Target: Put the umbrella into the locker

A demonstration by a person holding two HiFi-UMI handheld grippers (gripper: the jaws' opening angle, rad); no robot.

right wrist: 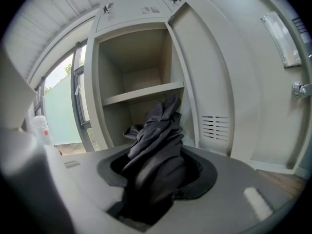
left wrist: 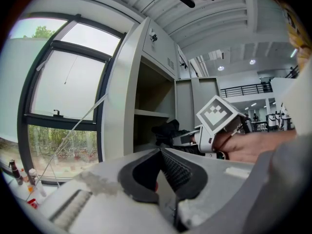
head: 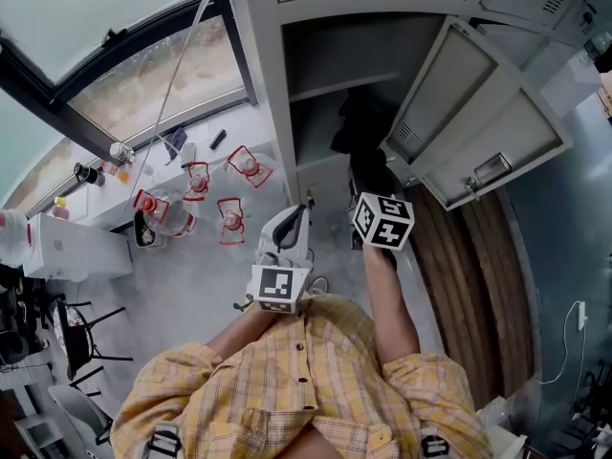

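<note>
A black folded umbrella [right wrist: 158, 126] is pinched between the jaws of my right gripper [right wrist: 157, 172]. Its crumpled fabric sticks out towards the open grey locker [right wrist: 146, 94]. In the head view the right gripper [head: 368, 185] holds the umbrella [head: 361, 127] at the mouth of the lower compartment, under the shelf [head: 330, 84]. My left gripper [head: 292, 220] hangs left of it, shut with nothing held. In the left gripper view the left gripper [left wrist: 160, 151] has its pads touching, and the right gripper [left wrist: 183, 139] with the umbrella [left wrist: 168, 129] shows in front of the locker.
The locker door [head: 478, 122] stands open to the right. A tall window [head: 105, 55] fills the left. Several red-framed water bottles [head: 229, 220] and a white box [head: 72, 247] stand on the grey floor. A wooden strip [head: 478, 275] runs under the door.
</note>
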